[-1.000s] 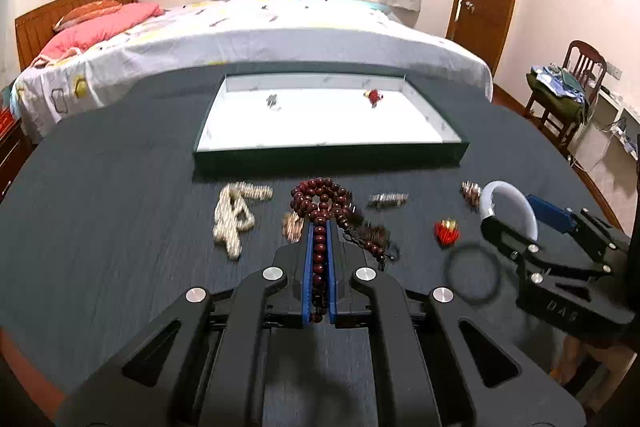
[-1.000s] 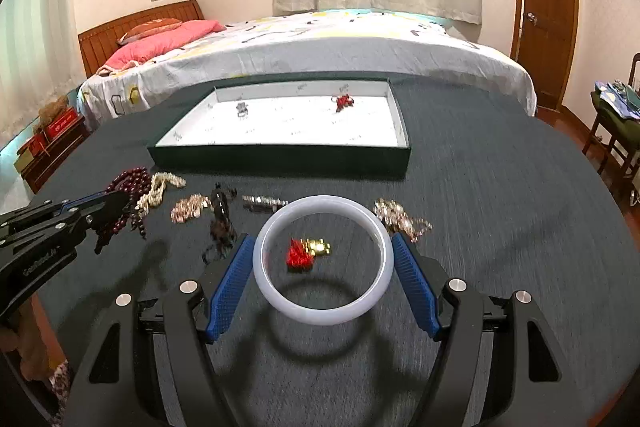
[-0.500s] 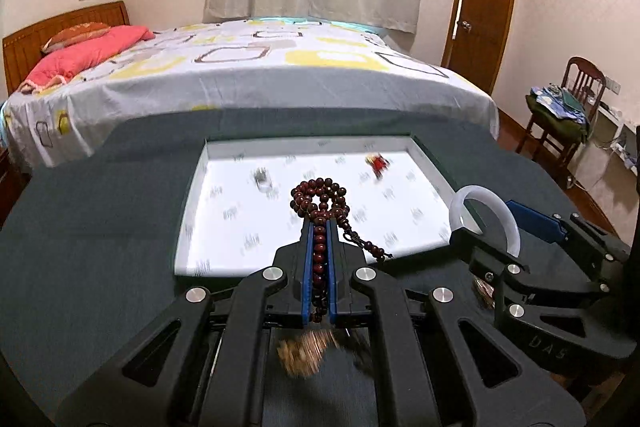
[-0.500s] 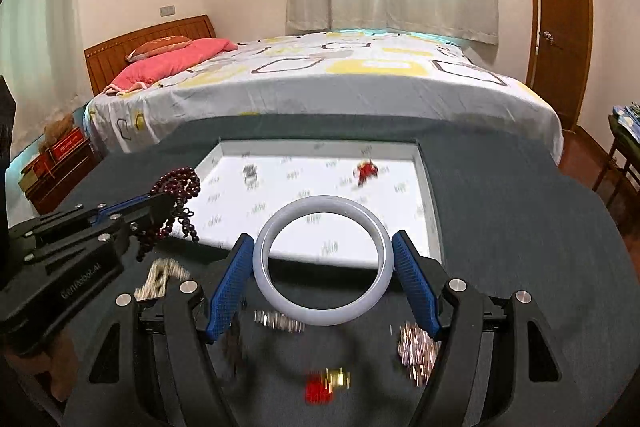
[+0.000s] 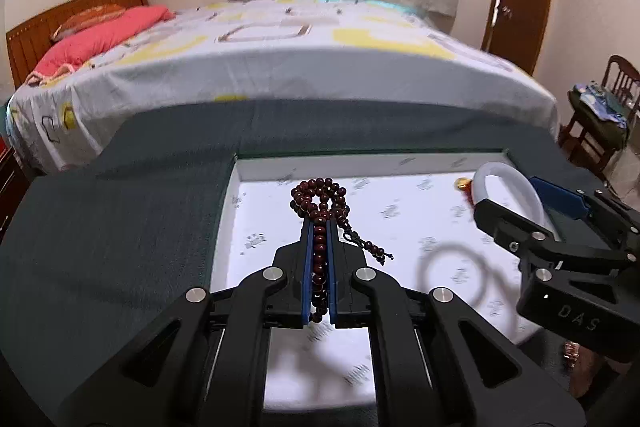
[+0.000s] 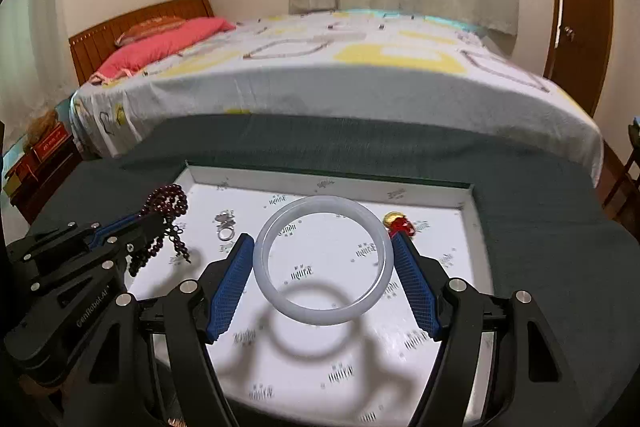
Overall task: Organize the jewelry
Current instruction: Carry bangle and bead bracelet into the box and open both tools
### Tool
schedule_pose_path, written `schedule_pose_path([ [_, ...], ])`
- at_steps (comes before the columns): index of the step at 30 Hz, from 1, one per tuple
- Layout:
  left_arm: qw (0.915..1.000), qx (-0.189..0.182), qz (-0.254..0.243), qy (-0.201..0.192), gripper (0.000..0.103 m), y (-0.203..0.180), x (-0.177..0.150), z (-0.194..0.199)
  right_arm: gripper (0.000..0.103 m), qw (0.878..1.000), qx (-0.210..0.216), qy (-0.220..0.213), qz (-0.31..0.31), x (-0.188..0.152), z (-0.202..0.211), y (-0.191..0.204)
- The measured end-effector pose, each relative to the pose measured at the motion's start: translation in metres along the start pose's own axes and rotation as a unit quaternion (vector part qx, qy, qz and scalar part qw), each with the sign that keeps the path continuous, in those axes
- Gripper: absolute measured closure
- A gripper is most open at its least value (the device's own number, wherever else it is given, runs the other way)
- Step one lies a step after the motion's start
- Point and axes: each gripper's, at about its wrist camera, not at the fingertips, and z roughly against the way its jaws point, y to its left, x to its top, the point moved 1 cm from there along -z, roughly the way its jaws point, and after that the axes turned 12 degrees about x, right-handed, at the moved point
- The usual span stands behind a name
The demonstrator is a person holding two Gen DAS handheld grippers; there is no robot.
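Observation:
My left gripper (image 5: 319, 227) is shut on a dark red bead bracelet (image 5: 320, 199) and holds it above the left part of the white tray (image 5: 280, 169). My right gripper (image 6: 322, 247) is shut on a white jade bangle (image 6: 276, 295), held flat above the middle of the tray (image 6: 400, 185). In the tray lie a silver ring (image 6: 225, 225) and a red and gold charm (image 6: 400, 223). The right gripper with the bangle (image 5: 504, 175) also shows in the left wrist view, and the left gripper with the beads (image 6: 170, 201) shows in the right wrist view.
The tray sits on a dark grey table (image 5: 120, 227). A bed (image 5: 280, 67) stands just beyond the table's far edge. A chair (image 5: 600, 115) with clothes stands at the right. A small piece of jewelry (image 5: 570, 349) shows on the table below the right gripper.
Both grippers have moved forward from above the loose jewelry on the table to above the tray, each keeping hold of its piece. The loose pieces have dropped out of view.

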Motion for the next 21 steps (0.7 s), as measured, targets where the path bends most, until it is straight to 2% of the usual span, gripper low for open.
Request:
schedule_pose_path([
  [5, 0.9993, 0.004, 0.003, 0.037, 0.097, 0.006, 0.0, -0.029, 0.035, 1.0, 0.0, 0.027, -0.009, 0.001, -0.024, -0.007],
  [15, 0.9959, 0.007, -0.003, 0.09, 0.097, 0.005, 0.0, -0.059, 0.035, 0.997, -0.016, 0.071, -0.017, 0.008, -0.054, -0.016],
  [21, 0.9945, 0.012, -0.003, 0.104, 0.096, 0.006, 0.002, -0.067, 0.035, 0.994, -0.028, 0.106, -0.014, 0.011, -0.067, -0.017],
])
